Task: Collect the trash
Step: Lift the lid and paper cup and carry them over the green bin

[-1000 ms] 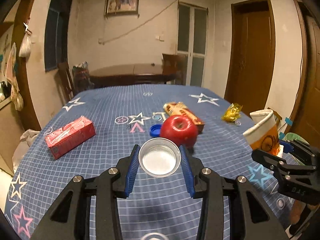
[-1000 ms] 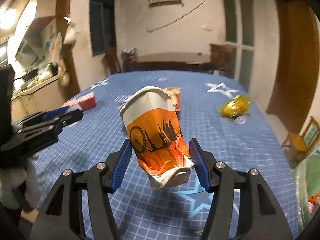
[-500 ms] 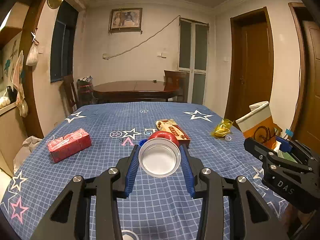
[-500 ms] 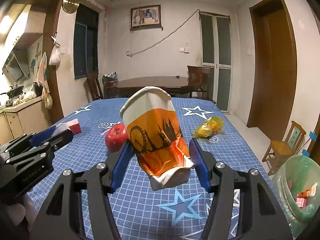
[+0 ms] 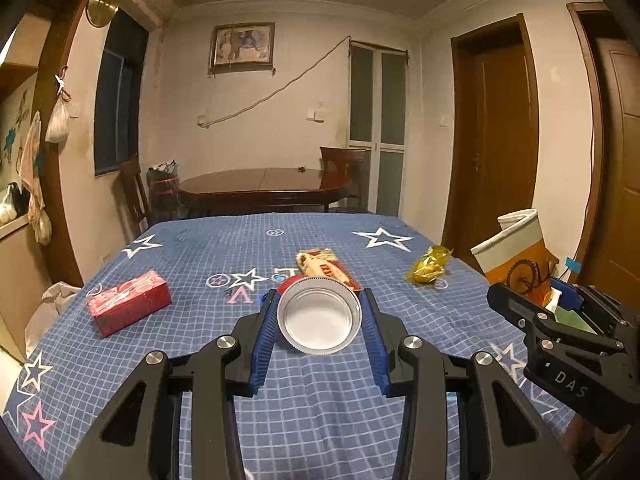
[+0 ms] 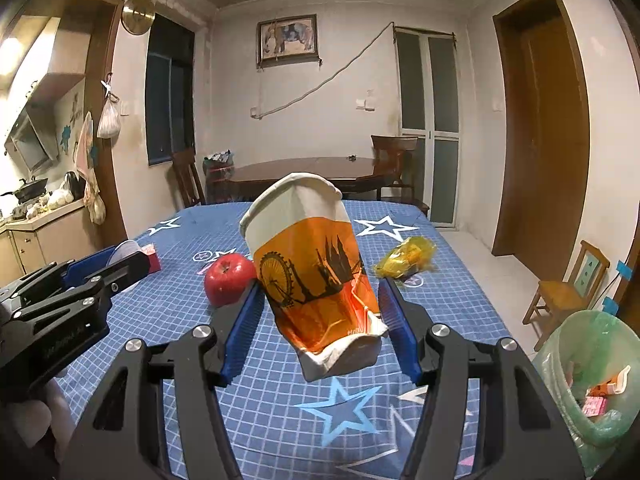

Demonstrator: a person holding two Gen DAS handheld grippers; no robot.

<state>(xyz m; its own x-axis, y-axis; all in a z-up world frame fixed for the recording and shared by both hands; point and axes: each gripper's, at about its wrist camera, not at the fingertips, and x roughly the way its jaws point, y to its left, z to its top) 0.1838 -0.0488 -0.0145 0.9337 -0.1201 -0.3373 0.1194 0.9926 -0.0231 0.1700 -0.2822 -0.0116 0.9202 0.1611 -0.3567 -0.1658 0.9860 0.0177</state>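
My left gripper [image 5: 320,296] is shut on a round silver-rimmed lid [image 5: 319,317], held on edge above the blue star-patterned tablecloth [image 5: 320,420]. My right gripper [image 6: 320,283] is shut on a crushed paper cup [image 6: 308,264], white and orange with a dark Ferris-wheel print, tilted with its rim pointing away. Both are held above the table's near end, the right one to the right of the left. On the table lie a red carton [image 5: 130,308], a snack box [image 5: 326,270] and a yellow wrapper [image 5: 428,270]. A red apple [image 6: 228,278] sits behind the lid.
A bin lined with a green bag [image 6: 588,376] stands on the floor past the table's right side and holds some scraps. Beyond it is a small wooden chair [image 6: 568,296]. A dark dining table [image 5: 260,188] with chairs stands beyond the far edge.
Both grippers have risen and tipped upward with the lid and the cup still held. The apple has slipped behind the lid in the left view. The bin has come into the right view.
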